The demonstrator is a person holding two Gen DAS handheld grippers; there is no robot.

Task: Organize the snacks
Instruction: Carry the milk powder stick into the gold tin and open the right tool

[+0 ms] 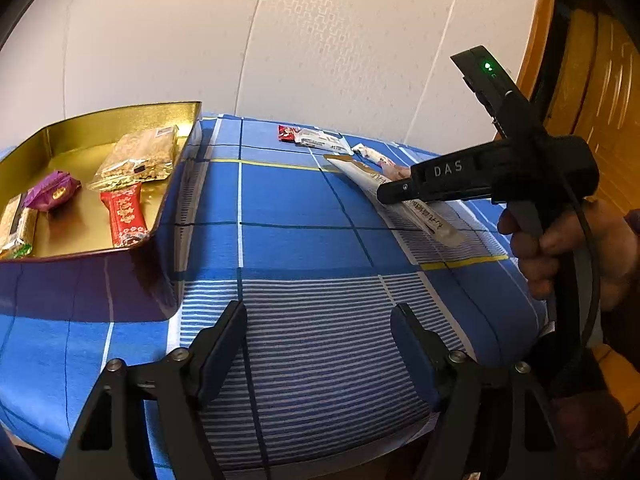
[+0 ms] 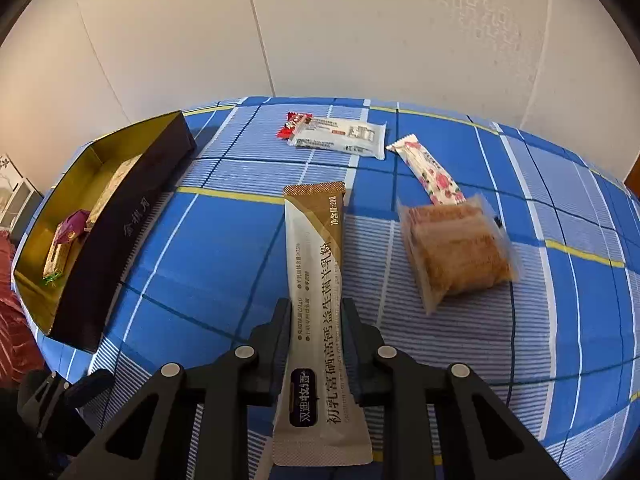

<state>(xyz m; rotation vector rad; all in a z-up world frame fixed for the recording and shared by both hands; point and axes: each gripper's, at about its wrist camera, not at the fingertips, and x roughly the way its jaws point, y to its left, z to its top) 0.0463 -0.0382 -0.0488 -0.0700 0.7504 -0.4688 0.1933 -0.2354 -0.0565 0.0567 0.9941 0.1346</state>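
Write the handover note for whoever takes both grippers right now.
Right gripper: shut on the long gold-and-white powder sachet.
Left gripper: open, empty, over the blue checked cloth.
Done: the gold tin tray holds a red bar, a purple sweet and clear-wrapped bars.
Left: the sachet, the white packet lying on a red wrapper, the pink floral stick and the wrapped cake.

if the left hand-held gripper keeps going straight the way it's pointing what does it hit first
Probably just the striped tablecloth: the open left hand-held gripper has no snack between or ahead of its fingers, though depth is unclear.
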